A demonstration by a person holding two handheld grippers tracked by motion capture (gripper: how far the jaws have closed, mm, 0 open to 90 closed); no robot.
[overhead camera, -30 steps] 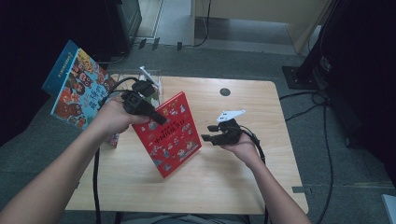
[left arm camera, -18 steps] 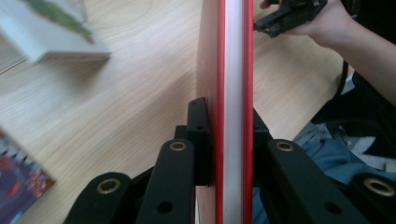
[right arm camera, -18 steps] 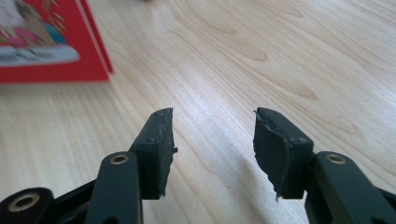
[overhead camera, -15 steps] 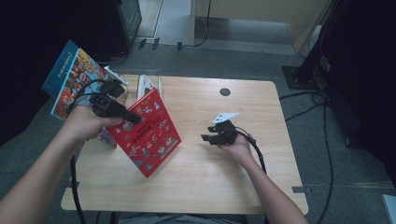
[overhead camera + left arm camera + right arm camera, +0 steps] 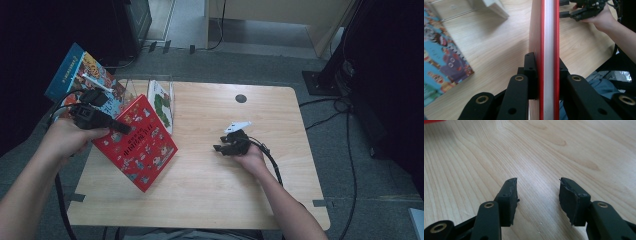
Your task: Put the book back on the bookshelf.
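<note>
A red picture book (image 5: 136, 144) hangs tilted over the left part of the wooden table (image 5: 240, 180), one corner low near the tabletop. My left gripper (image 5: 120, 128) is shut on its upper edge. In the left gripper view the red book (image 5: 548, 37) stands edge-on between the two black jaws, white pages showing between red covers. My right gripper (image 5: 219, 145) rests low over the table's middle, open, with nothing in it. The right gripper view has my right gripper (image 5: 537, 192) with both jaws apart over bare wood.
A clear book stand (image 5: 150, 87) at the back left holds a white picture book (image 5: 162, 102). A blue picture book (image 5: 82, 80) leans out past the table's left edge. A dark round hole (image 5: 241, 98) marks the back of the tabletop. Cables trail on the floor at right.
My left gripper has carried the red book leftward, from the table's middle toward the stand. The right gripper has stayed almost in place.
</note>
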